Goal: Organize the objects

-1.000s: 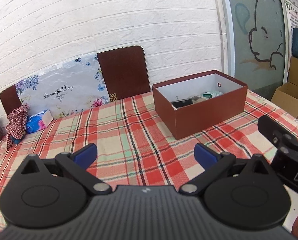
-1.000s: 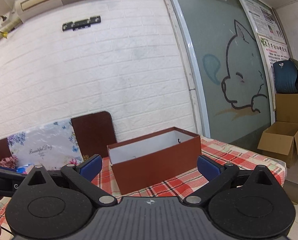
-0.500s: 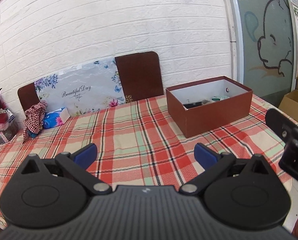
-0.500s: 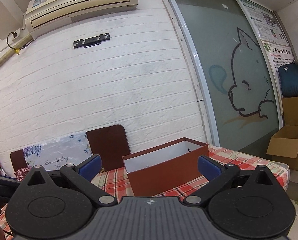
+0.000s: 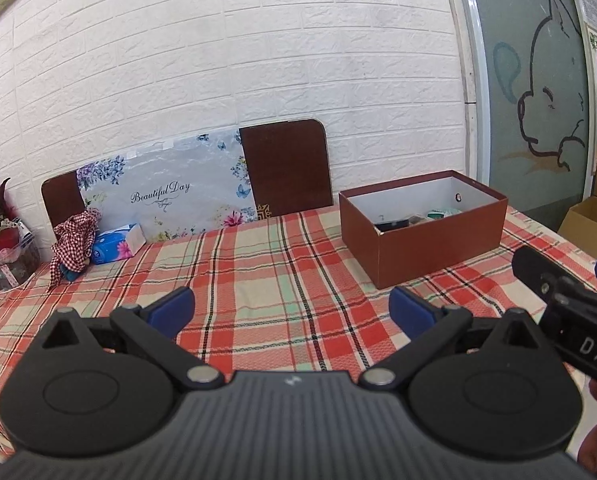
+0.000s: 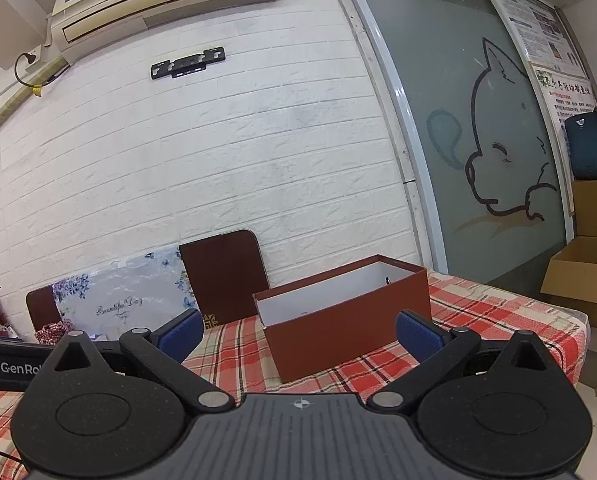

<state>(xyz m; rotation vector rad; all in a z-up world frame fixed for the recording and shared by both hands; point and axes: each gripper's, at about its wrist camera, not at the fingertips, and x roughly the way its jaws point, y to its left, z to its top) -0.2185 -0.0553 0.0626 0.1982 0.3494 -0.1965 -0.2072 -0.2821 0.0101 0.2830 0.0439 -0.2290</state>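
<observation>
A brown open box (image 5: 426,232) with a white inside stands on the right part of the plaid tablecloth (image 5: 258,280); several small items lie inside it. The same box (image 6: 346,320) shows in the right wrist view, its contents mostly hidden by its wall. My left gripper (image 5: 290,312) is open and empty, well back from the box and above the cloth. My right gripper (image 6: 298,332) is open and empty too, held near the table's front edge. The right gripper's body (image 5: 570,320) shows at the right edge of the left wrist view.
A blue tissue pack (image 5: 116,244) and a checked cloth bundle (image 5: 74,240) lie at the far left by a floral board (image 5: 166,196) leaning on the brick wall. Two dark chair backs (image 5: 286,168) stand behind the table. Cardboard boxes (image 6: 582,276) sit on the floor at right.
Both grippers have drawn back and risen away from the table; the box looks smaller and farther. The right view has tilted upward toward the wall and air conditioner. Both stayed open.
</observation>
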